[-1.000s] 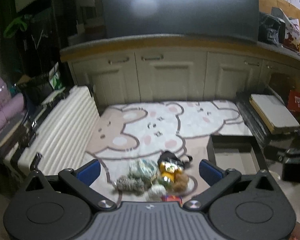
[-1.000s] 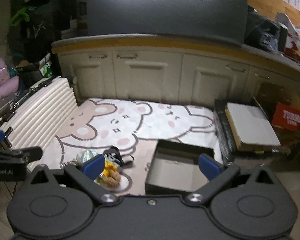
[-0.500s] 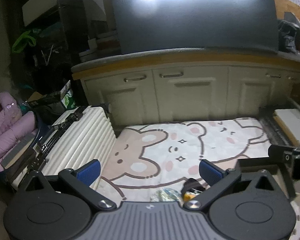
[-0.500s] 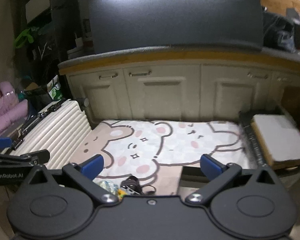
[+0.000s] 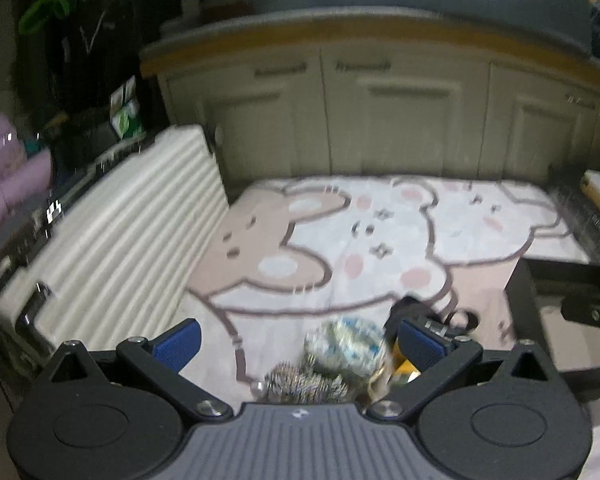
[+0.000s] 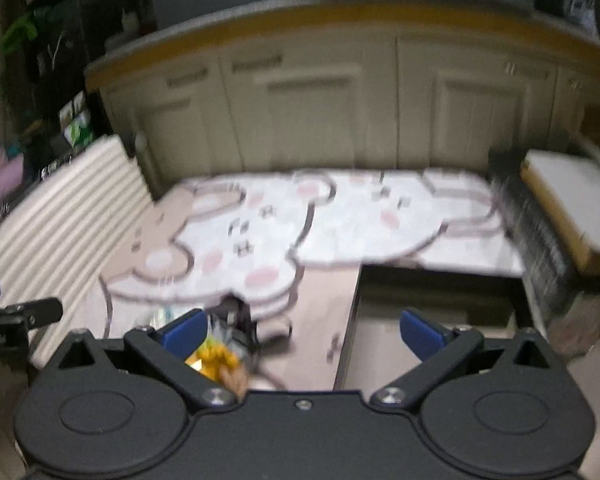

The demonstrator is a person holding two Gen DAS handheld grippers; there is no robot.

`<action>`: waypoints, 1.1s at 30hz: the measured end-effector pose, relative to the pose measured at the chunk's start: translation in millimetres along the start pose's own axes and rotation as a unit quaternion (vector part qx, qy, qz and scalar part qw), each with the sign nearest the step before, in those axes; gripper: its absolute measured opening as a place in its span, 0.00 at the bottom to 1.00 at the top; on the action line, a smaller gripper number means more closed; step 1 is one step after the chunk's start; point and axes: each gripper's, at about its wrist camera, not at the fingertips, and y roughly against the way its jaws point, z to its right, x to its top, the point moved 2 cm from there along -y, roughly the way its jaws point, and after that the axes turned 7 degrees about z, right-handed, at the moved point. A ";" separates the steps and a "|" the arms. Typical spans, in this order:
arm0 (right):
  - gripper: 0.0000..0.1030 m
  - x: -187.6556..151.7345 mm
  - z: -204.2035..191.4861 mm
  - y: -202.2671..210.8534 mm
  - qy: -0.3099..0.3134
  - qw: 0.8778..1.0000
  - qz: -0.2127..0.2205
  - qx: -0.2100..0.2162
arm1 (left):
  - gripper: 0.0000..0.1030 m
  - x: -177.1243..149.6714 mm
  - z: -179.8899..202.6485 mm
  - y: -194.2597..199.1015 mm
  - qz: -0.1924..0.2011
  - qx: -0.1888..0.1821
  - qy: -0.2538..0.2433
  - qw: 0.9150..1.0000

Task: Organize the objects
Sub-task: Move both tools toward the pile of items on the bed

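Both grippers have dipped back toward the toy pile (image 5: 340,356), frames blurred. Left gripper (image 5: 298,340) and right gripper (image 6: 304,330) spread wide, empty. Pile just ahead of left, box (image 6: 432,320) ahead of right; pick likely next.

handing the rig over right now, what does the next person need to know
Left gripper: open, empty, hovering over the pile of small things on the bear rug.
Right gripper: open, empty, between the pile and the dark open box.
The box sits on the rug to the right of the pile; what shows of its inside looks bare.
Done: nothing sorted that I can see.
Left: probably move the pile's pieces into the box. Both views are blurred, so individual pieces are hard to tell.
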 end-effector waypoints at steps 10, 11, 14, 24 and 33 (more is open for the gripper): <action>1.00 -46.9 6.7 -26.2 0.050 0.996 -0.069 0.002 | 1.00 -53.8 -5.5 -26.4 -0.038 -0.009 0.024 0.999; 1.00 -49.4 7.3 -27.6 0.051 0.996 -0.075 0.005 | 1.00 -57.9 -4.5 -26.5 -0.035 -0.011 0.026 0.999; 1.00 -56.5 5.0 -29.7 0.066 0.993 -0.093 0.024 | 1.00 -68.6 0.8 -29.9 -0.040 -0.011 0.025 0.999; 0.93 -82.5 -17.9 -36.3 0.152 0.974 -0.148 0.074 | 1.00 -106.5 -0.8 -42.6 -0.108 -0.005 0.024 0.994; 0.92 -93.6 -33.6 -41.7 0.171 0.964 -0.175 0.102 | 1.00 -131.3 -6.8 -50.5 -0.151 -0.027 0.022 0.988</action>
